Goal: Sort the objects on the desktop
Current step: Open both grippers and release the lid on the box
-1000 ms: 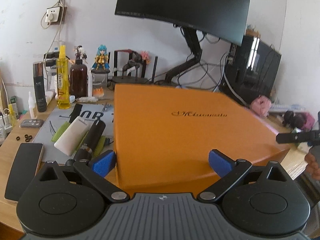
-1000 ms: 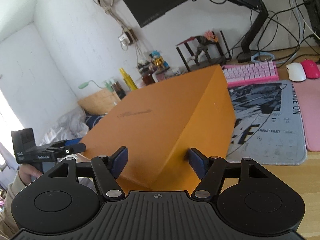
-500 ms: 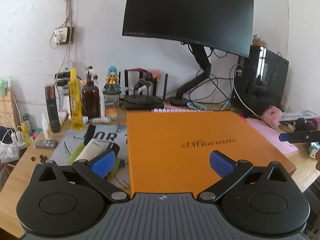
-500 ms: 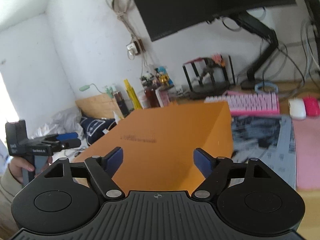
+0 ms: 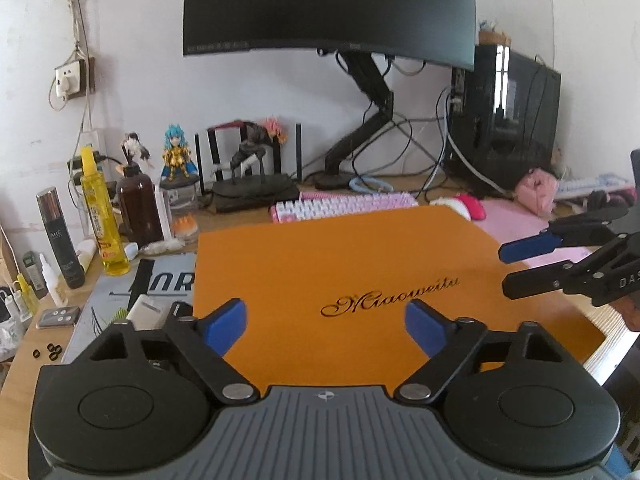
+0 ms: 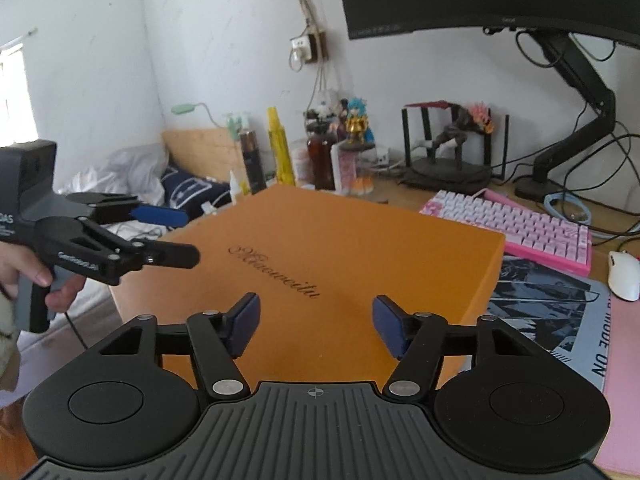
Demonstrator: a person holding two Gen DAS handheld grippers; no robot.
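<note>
Orange box (image 5: 360, 296) now lies flat on the desk, lid logo up; a second ago it was tilted up on edge between your two tools. So the box looks set down and released, and I'd say this placing step is done or nearly so.

Left gripper (image 5: 326, 326): fingers spread wide, nothing between the blue pads, hovering over the near edge of the box at bottom centre. Right gripper (image 6: 316, 322): same, spread and empty, over the box's lower middle.

Box sits centre frame, covering part of the grey desk mat (image 6: 560, 312), with the pink keyboard (image 6: 516, 224) just behind it.

View differences:
- Left wrist view shows the clutter left of the box: yellow bottle (image 5: 98, 216), brown bottle (image 5: 138, 208), small black rings (image 5: 50, 349) at lower left. Likely still to sort.
- Right wrist view shows the white mouse (image 6: 624, 276) at right edge and the box's side wall, hidden from the left.
</note>
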